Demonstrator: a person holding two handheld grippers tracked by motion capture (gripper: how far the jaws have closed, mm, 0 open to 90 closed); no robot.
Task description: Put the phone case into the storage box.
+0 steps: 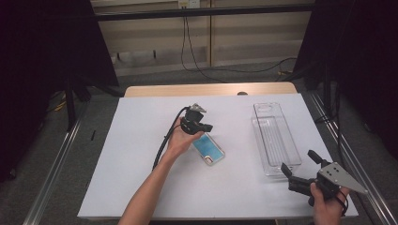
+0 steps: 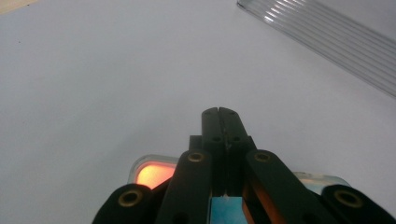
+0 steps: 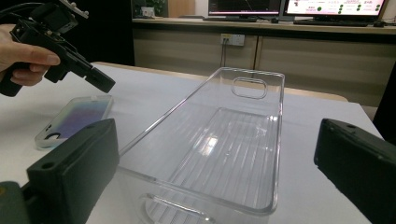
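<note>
Near the middle of the high view, the left claw [image 1: 204,127] hangs just above the far end of a phone case [image 1: 209,149], a clear case with a blue-tinted back that lies flat on the white desk [image 1: 141,154]. Its jaws are pressed together with nothing between them, as the left gripper view shows: the two black tips meet in the centre of the frame, and the case's rounded corners peek out beneath them at the bottom edge. At lower right of the high view, the right claw [image 1: 300,167] is held near the desk's front edge, its jaws spread wide and empty. It points at the near end of a long clear plastic tray [image 1: 263,123], which lies lengthwise at right of the frame, well apart from the case. The right gripper view looks straight along this tray [image 3: 275,130], with the case [image 3: 70,119] at left and the left claw [image 3: 103,83] poised over it.
</note>
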